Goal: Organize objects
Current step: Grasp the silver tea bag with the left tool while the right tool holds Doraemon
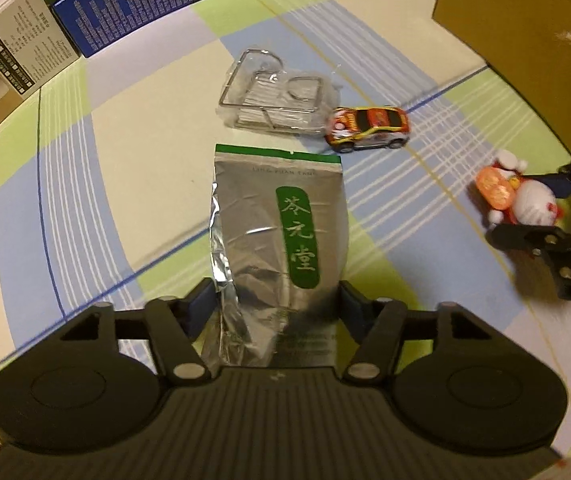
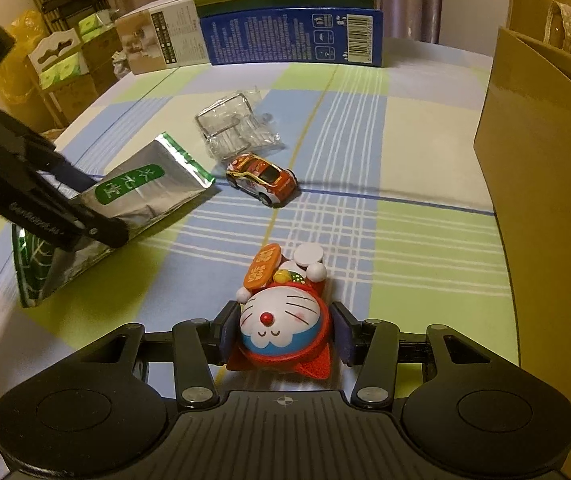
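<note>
A silver foil tea pouch (image 1: 277, 220) with a green label lies lengthwise between the jaws of my left gripper (image 1: 277, 304). Both pads press its sides near the bottom end, and the foil is creased there. In the right wrist view the left gripper (image 2: 97, 208) clamps the pouch (image 2: 153, 184), which is tilted up off the cloth. My right gripper (image 2: 285, 332) is shut on a white and blue cat figurine (image 2: 277, 308) in a red costume, lying on its back. The same figurine (image 1: 497, 192) and right gripper (image 1: 533, 208) show at the right edge of the left wrist view.
An orange toy car (image 1: 367, 128) (image 2: 261, 178) and a wire rack in a clear bag (image 1: 273, 92) (image 2: 237, 128) lie on the checked tablecloth (image 2: 425, 240). A brown cardboard box (image 1: 525, 20) (image 2: 545, 160) stands at the right. A blue carton (image 2: 289, 36) and a beige carton (image 2: 157, 40) line the far edge.
</note>
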Tool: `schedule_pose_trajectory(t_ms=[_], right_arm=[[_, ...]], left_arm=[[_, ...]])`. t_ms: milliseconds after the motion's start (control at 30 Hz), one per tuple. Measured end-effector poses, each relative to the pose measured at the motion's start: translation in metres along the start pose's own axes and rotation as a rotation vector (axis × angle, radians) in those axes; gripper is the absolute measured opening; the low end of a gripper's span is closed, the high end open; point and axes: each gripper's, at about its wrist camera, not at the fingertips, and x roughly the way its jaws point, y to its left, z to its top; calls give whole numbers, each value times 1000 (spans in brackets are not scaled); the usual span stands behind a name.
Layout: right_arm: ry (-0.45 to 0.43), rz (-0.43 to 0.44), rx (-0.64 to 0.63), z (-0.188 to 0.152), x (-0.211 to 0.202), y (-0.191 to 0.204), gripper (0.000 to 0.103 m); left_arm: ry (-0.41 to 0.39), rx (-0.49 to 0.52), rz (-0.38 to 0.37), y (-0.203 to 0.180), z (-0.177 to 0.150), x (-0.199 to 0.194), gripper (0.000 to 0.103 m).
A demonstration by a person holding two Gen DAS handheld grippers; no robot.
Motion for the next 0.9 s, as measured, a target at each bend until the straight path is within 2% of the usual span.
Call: schedule_pose_trajectory(t_ms=[33,100,267,333,433,500,567,733,900], right_arm=[[1,3,6,0,0,-1,46],[4,10,14,-1,-3,-1,45],[2,18,-1,-3,-8,3,43],[3,25,-4,-5,-9,4,43],[2,31,4,-6,-9,2,43],[1,34,3,-6,-9,2,43],[-2,34,1,-7,-9,2,43],[-11,38,8,-7,-7,1,43],[-8,33,-10,-8,-5,3,43]], left_arm=[[3,-14,-22,-1,-3,-3,37],[12,-47,-42,-5,-11,-9,36],[22,-42,-64,-12,-26,-18,36],[23,-34,-67,-11,-26,-20,39],[7,-24,-52,-8,-23,-22,57],[0,-17,-33,-5,-20,-22,73],[0,-12,-30,-3,-17,-20,81],[52,-2,-65,3,-13,-4,84],[90,-4,-108,5,-12,8,81]])
